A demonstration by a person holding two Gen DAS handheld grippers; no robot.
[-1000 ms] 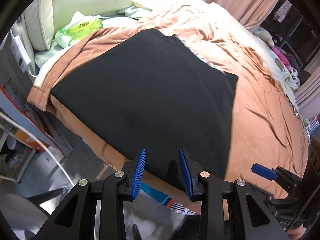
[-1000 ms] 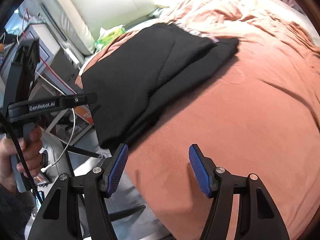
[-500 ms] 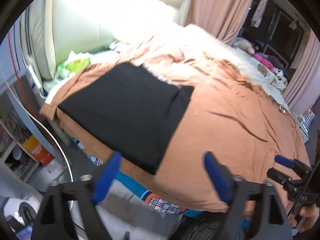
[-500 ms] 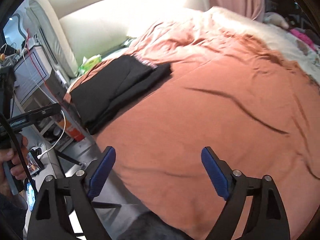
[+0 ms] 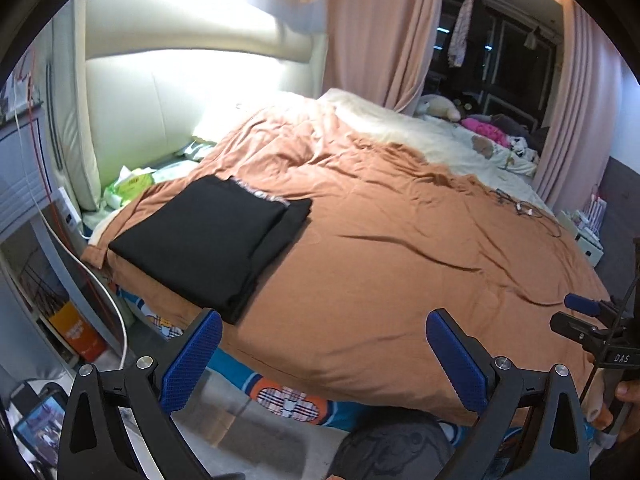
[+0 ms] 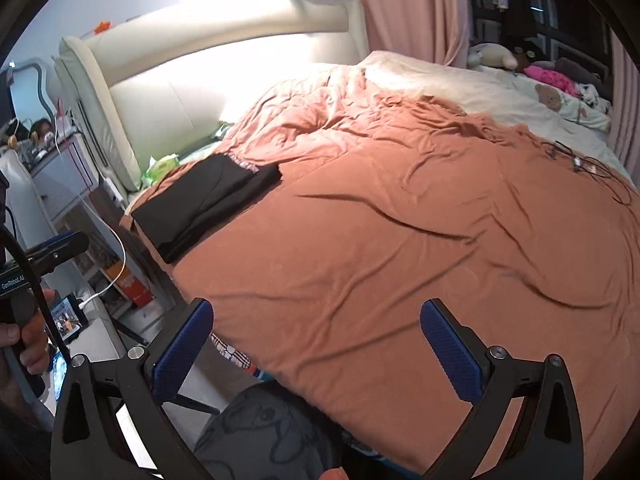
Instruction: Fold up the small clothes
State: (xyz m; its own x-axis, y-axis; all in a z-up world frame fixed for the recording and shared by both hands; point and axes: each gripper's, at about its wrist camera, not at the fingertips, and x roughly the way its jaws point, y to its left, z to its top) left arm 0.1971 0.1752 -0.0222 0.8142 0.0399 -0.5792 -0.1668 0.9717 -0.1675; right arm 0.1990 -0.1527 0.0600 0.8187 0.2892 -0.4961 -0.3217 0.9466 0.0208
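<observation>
Folded black garment [image 5: 208, 240] lies flat on the bed, ahead and left of your fingers.

Its knit is fine-ribbed, edges squared, resting on the wrinkled rust-orange cover [image 5: 400, 264]. Your left gripper [image 5: 324, 354] and right gripper [image 6: 316, 344] are both spread wide, holding nothing.

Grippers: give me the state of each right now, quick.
Left gripper: open, holding nothing.
Right gripper: open, holding nothing; folded black knit garment lies apart on the rust-orange bedspread.

Cream headboard [image 5: 180, 92], pink curtains [image 5: 380, 28], plush toys [image 5: 438, 106], phone [image 6: 70, 316] charging.
</observation>
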